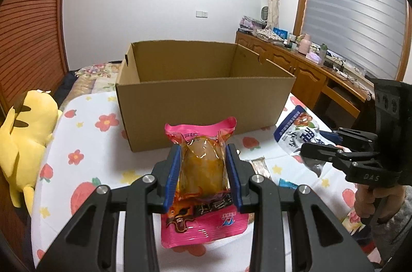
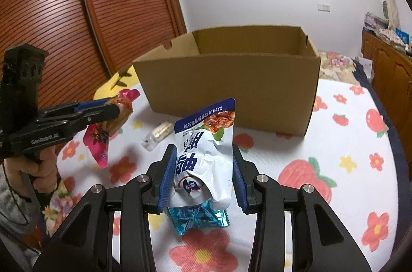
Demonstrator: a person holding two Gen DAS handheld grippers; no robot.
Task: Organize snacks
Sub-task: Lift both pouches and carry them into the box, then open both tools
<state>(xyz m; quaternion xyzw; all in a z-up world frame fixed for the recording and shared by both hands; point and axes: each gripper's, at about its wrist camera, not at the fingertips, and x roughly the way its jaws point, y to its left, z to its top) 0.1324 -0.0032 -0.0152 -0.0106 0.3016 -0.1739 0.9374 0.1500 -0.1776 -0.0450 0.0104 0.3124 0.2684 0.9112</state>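
Observation:
My left gripper [image 1: 203, 161] is shut on a pink snack packet [image 1: 202, 169] with a clear window, held above the bed; it also shows in the right wrist view [image 2: 103, 135]. My right gripper [image 2: 203, 166] is shut on a white and blue snack bag [image 2: 206, 151], also seen in the left wrist view [image 1: 296, 130]. An open cardboard box [image 1: 203, 102] stands just beyond both grippers on the flowered bedspread [image 2: 347, 164]; what I see of its inside is bare. A shiny blue packet [image 2: 198, 218] lies under my right gripper.
A clear-wrapped pale snack bar [image 2: 159, 134] lies on the bedspread before the box. A yellow plush toy [image 1: 23, 140] lies at the bed's left edge. A wooden cabinet [image 1: 309, 73] with clutter runs along the right. A slatted wooden wardrobe door [image 2: 64, 14] stands at left.

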